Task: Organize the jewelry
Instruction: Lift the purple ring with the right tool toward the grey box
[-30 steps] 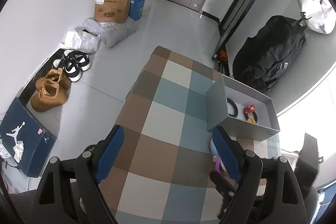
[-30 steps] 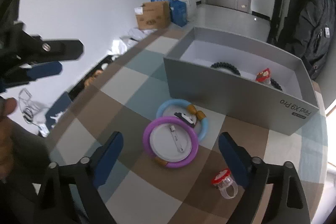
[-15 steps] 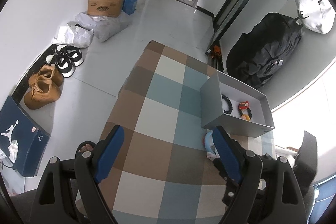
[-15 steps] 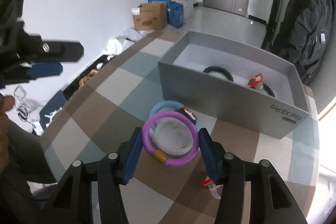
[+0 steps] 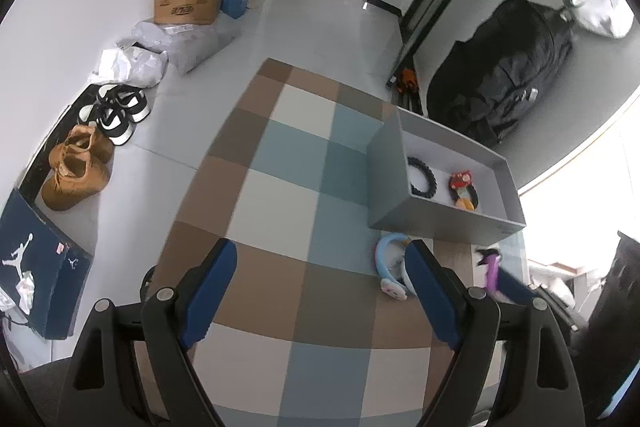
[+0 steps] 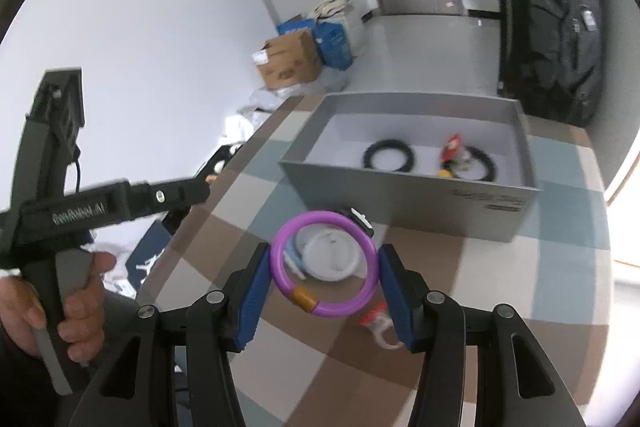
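Checked tablecloth (image 6: 472,267); grey box (image 6: 404,203) holds black bracelet (image 6: 389,155), red charm (image 6: 451,147)

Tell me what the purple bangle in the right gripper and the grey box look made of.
Purple bangle: looks like glossy plastic or resin, a smooth tube with highlights and a gold-coloured bead; plastic is a guess. Right gripper: its blue pads clamp the bangle's sides. Grey box: seems matte printed cardboard, with thin straight walls and a white inside.

Right gripper (image 6: 324,285) fingers clamped; left gripper (image 5: 320,291) fingers spread wide.
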